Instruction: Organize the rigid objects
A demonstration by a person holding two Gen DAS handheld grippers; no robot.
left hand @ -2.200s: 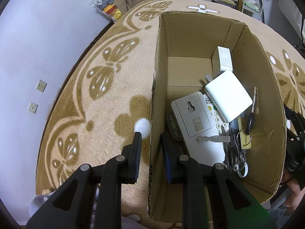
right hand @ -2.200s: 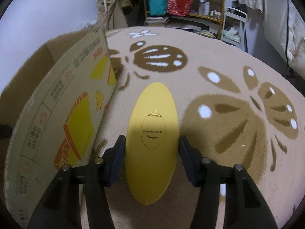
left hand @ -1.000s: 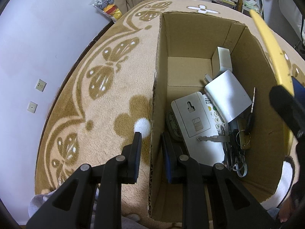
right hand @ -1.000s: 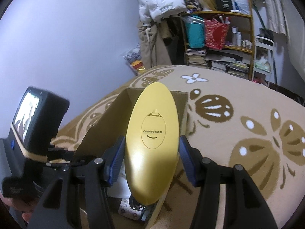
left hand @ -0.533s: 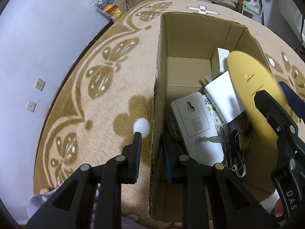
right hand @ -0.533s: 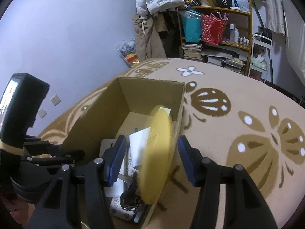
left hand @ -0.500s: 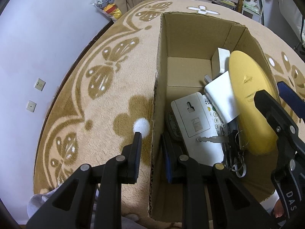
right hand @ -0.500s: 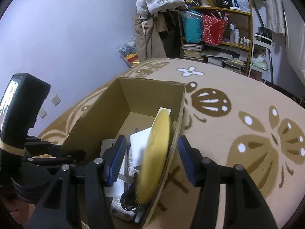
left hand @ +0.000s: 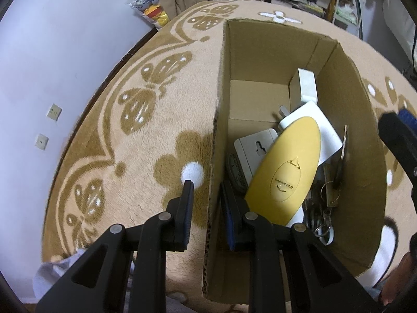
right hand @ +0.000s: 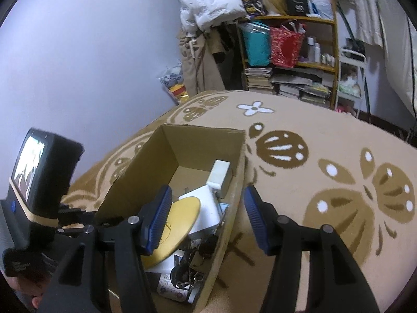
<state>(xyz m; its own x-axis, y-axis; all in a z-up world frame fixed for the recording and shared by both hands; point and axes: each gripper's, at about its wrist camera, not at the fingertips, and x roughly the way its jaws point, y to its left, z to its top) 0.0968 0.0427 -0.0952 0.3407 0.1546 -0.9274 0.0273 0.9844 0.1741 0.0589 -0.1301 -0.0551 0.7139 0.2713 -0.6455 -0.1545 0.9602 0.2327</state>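
An open cardboard box (left hand: 271,52) (right hand: 140,182) stands on the patterned carpet. A yellow oval object (left hand: 286,172) (right hand: 179,221) lies tilted inside it, resting on a white phone base (left hand: 255,151) and a white adapter (left hand: 325,127) (right hand: 206,203). A small white block (left hand: 305,86) (right hand: 220,174) leans on the right wall, and keys (left hand: 323,208) lie at the near right. My left gripper (left hand: 208,203) straddles the box's left wall, closed in around it. My right gripper (right hand: 206,219) hangs open over the box's right wall, holding nothing; one of its fingers (left hand: 396,140) also shows in the left wrist view.
Beige carpet (right hand: 325,143) with brown motifs spreads right of the box. A shelf (right hand: 286,78) with books, bags and piled clothes stands at the back. A pale wall (left hand: 52,52) borders the carpet on the left. A hand (left hand: 401,268) shows at the lower right.
My right gripper carried the yellow oval up from the carpet over the box, then opened. The oval dropped onto the white items. The left gripper and the box stayed still.
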